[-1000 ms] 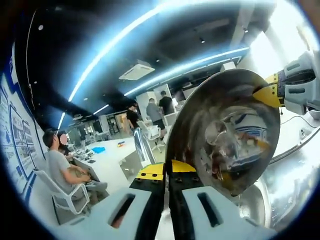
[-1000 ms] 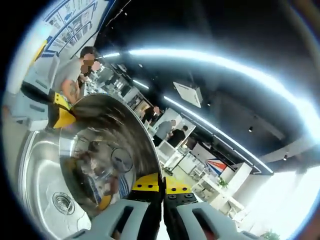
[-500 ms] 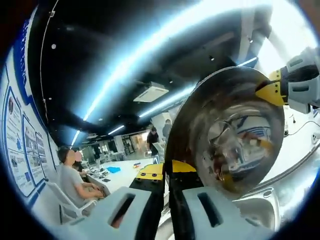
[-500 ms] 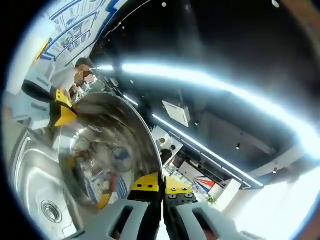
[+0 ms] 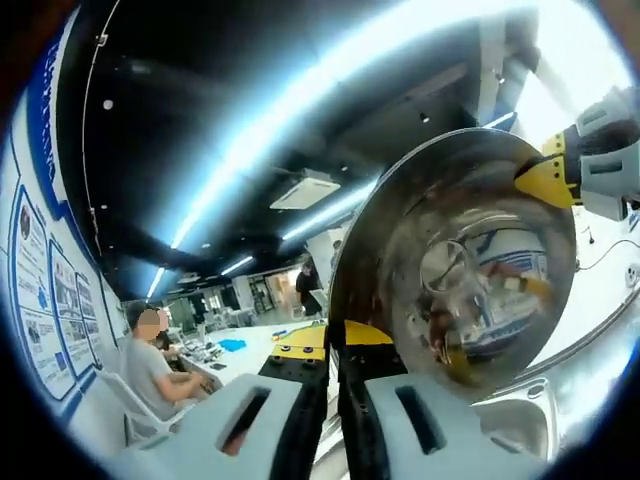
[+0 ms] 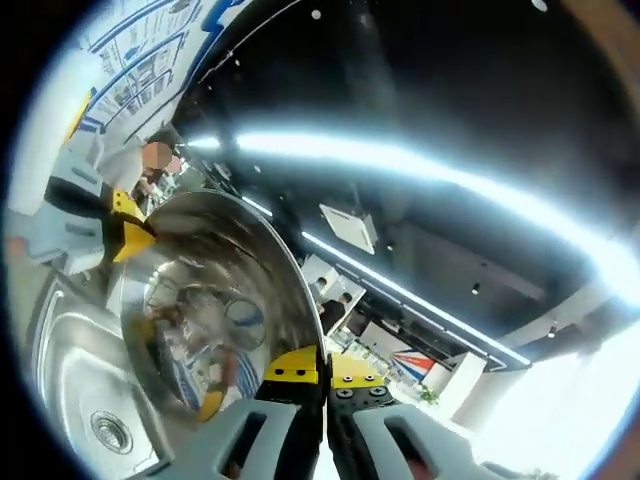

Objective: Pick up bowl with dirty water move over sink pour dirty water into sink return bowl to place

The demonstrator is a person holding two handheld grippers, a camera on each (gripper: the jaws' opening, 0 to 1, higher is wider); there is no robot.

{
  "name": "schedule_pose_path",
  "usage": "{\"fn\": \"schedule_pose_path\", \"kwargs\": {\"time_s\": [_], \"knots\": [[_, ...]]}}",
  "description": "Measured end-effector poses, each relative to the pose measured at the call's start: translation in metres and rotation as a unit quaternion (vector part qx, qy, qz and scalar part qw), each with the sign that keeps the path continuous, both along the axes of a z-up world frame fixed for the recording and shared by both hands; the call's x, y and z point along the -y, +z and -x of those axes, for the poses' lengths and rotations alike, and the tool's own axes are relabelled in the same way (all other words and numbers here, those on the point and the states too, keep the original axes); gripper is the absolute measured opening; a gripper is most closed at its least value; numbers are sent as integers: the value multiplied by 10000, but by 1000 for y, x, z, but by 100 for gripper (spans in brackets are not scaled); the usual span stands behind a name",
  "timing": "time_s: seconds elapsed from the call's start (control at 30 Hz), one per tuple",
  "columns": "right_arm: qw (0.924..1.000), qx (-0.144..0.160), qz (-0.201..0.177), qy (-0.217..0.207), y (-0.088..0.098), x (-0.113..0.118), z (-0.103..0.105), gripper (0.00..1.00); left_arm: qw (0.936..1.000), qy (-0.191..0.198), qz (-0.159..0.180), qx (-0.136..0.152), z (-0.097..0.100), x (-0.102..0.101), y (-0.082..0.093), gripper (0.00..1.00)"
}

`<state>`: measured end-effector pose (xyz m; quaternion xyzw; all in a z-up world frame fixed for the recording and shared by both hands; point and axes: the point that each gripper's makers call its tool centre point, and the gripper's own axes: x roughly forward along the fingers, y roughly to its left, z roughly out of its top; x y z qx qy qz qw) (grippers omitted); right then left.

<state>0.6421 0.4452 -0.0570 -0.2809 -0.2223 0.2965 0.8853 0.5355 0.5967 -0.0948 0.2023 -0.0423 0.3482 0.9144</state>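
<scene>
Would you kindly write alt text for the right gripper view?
A steel bowl is held steeply tipped above a steel sink, its rim pinched by the right gripper and, opposite, the left gripper. Behind lie an office ceiling with strip lights and a seated person.

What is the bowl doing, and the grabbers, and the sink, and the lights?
bowl: tipped steeply on its side above the sink, held at two rim spots
left gripper: shut on the bowl's rim
right gripper: shut on the bowl's opposite rim
sink: under the bowl, drain uncovered
ceiling lights: on
</scene>
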Motion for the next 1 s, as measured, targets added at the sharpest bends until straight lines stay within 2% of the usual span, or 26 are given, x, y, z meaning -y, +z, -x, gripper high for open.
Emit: {"fn": "schedule_pose_path", "kwargs": {"time_s": [0.03, 0.07, 0.1, 0.17, 0.23, 0.33, 0.43, 0.5, 0.53, 0.57, 0.63, 0.7, 0.73, 0.9, 0.97, 1.0], "knots": [[10000, -48, 57, -35, 0, 2, -3, 0, 9997, -111, 80, -191, -4, 2, -5, 0], [9998, -28, 158, -78, -2, 4, -4, 0, 9994, -176, 164, -249, -6, 4, -6, 0], [9999, -40, 143, -69, -1, 5, -5, 0, 9996, -157, 134, -187, -5, 5, -3, 0], [9997, -189, 139, -70, -3, 8, -7, 0, 9994, -97, -76, -321, -6, 8, -1, 0], [9987, -495, 133, -49, -7, 11, -10, 0, 9990, -146, -59, -424, -9, 11, -1, 0], [9980, -568, 262, -91, -8, 16, -12, 0, 9978, -292, 123, -584, -12, 15, -3, 0], [9958, -811, 404, -146, -11, 26, -15, 0, 9928, -476, 353, -1044, -19, 24, -14, 0], [9938, -935, 550, -230, -14, 33, -18, 0, 9927, -522, 369, -1024, -22, 30, -12, 0], [9924, -1062, 581, -242, -17, 37, -19, 0, 9901, -544, 333, -1252, -23, 33, -16, 0], [9903, -1160, 710, -299, -20, 42, -22, 0, 9905, -563, 348, -1203, -25, 36, -14, 0], [9880, -1368, 654, -281, -22, 48, -24, 0, 9868, -682, 337, -1427, -30, 45, -17, 0], [9851, -1476, 801, -369, -26, 58, -29, 0, 9843, -789, 419, -1521, -33, 53, -18, 0], [9824, -1634, 825, -378, -29, 64, -30, 0, 9829, -815, 394, -1604, -36, 59, -19, 0], [9761, -1878, 948, -541, -33, 90, -36, 0, 9790, -948, 461, -1746, -44, 84, -21, 0], [9692, -2072, 1147, -681, -40, 103, -39, 0, 9742, -1032, 462, -1954, -48, 95, -28, 0], [9675, -2142, 1157, -690, -42, 108, -40, 0, 9737, -1077, 436, -1958, -50, 101, -29, 0]]}}
